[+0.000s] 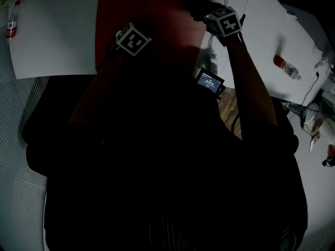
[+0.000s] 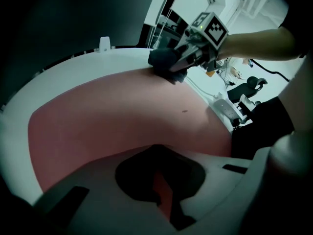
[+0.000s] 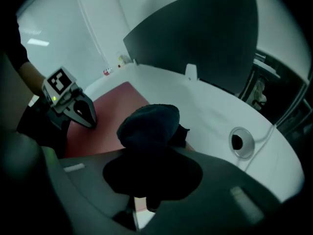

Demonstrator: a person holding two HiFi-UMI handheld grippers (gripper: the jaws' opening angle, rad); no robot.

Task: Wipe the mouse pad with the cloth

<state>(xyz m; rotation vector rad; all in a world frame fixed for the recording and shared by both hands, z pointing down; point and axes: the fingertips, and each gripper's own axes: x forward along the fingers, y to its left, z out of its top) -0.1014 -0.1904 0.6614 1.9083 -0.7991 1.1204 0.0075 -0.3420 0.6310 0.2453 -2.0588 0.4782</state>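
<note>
A red mouse pad (image 1: pixel 152 14) lies on the white table (image 1: pixel 52 41); it fills the middle of the left gripper view (image 2: pixel 112 111). My right gripper (image 2: pixel 180 68) is shut on a bunched dark cloth (image 3: pixel 149 124), which rests on the pad's far right corner (image 2: pixel 164 61). The cloth hides its fingertips. My left gripper (image 3: pixel 89 117) stands shut, its tips down on the pad near the front left edge, well apart from the cloth. In the head view the two marker cubes show at the left (image 1: pixel 132 39) and the right (image 1: pixel 225 21).
A red-capped bottle (image 1: pixel 11 22) lies at the table's far left and another bottle (image 1: pixel 287 67) at the right. A small lit screen (image 1: pixel 210 81) sits by the front edge. A cable grommet (image 3: pixel 238 142) and a dark partition panel (image 3: pixel 195 33) lie behind the pad.
</note>
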